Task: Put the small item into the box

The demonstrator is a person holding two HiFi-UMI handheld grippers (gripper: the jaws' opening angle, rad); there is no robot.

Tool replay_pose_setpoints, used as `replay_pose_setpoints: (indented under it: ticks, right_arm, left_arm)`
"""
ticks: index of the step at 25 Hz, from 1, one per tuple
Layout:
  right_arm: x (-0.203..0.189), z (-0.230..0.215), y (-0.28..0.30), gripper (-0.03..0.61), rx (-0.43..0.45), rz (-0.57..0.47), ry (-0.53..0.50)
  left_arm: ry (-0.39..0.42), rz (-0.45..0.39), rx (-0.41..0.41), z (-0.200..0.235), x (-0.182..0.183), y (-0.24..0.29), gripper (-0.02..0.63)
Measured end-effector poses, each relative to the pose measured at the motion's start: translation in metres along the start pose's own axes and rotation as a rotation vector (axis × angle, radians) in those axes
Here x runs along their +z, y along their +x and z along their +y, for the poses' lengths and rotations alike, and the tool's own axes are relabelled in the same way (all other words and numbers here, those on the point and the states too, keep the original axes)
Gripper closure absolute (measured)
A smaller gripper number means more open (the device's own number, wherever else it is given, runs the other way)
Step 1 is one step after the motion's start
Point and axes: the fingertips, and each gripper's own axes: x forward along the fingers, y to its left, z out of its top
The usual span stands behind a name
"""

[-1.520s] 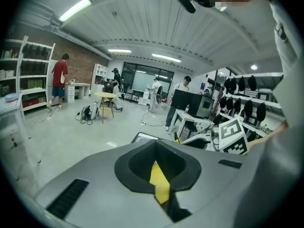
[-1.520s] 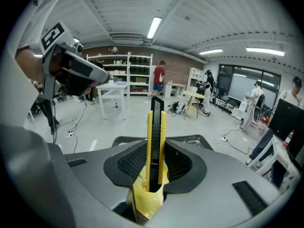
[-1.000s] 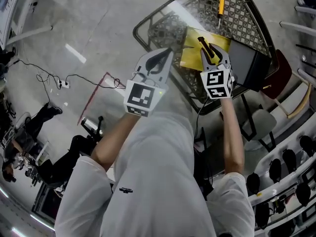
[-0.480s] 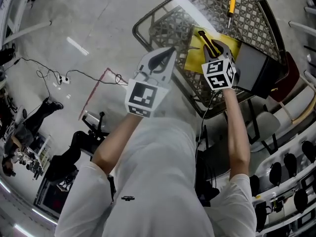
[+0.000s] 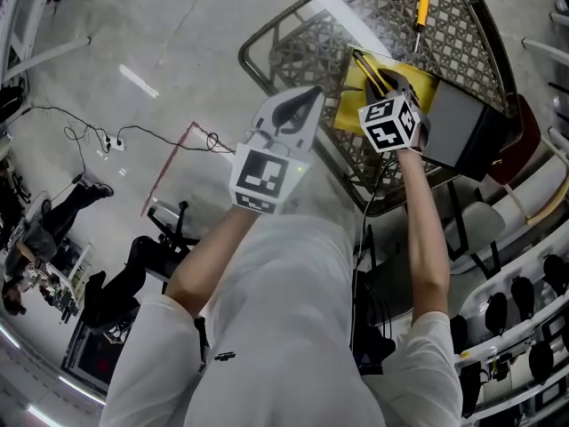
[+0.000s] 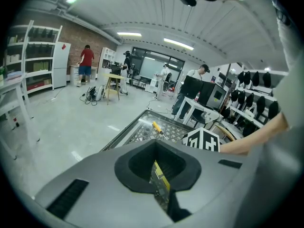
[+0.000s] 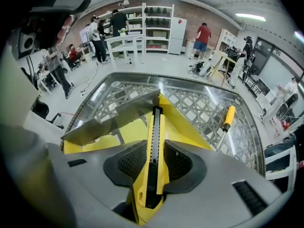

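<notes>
A yellow utility knife [image 7: 155, 141] with a black slider stands between the pads of my right gripper [image 7: 154, 163], which is shut on it. The knife's tip points over an open yellow box [image 7: 183, 122] whose grey flap [image 7: 114, 118] is folded out to the left. In the head view the right gripper [image 5: 391, 83] hovers over the yellow box [image 5: 354, 100] on the round lattice table [image 5: 267, 38]. My left gripper [image 5: 307, 96] is shut with nothing in it, held at the table's near left edge. In the left gripper view the left gripper [image 6: 159, 167] faces the table.
A screwdriver [image 5: 421, 9] with a yellow handle lies on the table beyond the box; the right gripper view shows the screwdriver [image 7: 228, 118] at the right. A dark case [image 5: 458, 127] sits beside the box. Chairs, cables and people stand around the room.
My right gripper has moved forward with the knife, further over the yellow box. The left gripper has barely shifted.
</notes>
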Motion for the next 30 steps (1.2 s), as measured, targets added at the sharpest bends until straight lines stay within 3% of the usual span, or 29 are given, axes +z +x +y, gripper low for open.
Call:
replay_pose_setpoints:
  ticks: [17, 22, 25, 30]
  right_arm:
    - [0.014, 0.001, -0.034, 0.463, -0.026, -0.066, 0.068]
    - [0.028, 0.0, -0.074, 0.502, -0.067, -0.127, 0.118]
    - [0.037, -0.001, -0.101, 0.558, -0.105, -0.167, 0.136]
    - [0.052, 0.005, -0.146, 0.572, -0.133, -0.212, 0.163]
  left_arm:
    - [0.049, -0.004, -0.033, -0.009, 0.009, -0.015, 0.612]
    - [0.081, -0.023, -0.048, -0.016, 0.024, -0.028, 0.612]
    - [0.097, -0.036, -0.06, -0.022, 0.033, -0.036, 0.612]
    - [0.118, -0.027, -0.089, -0.03, 0.038, -0.05, 0.612]
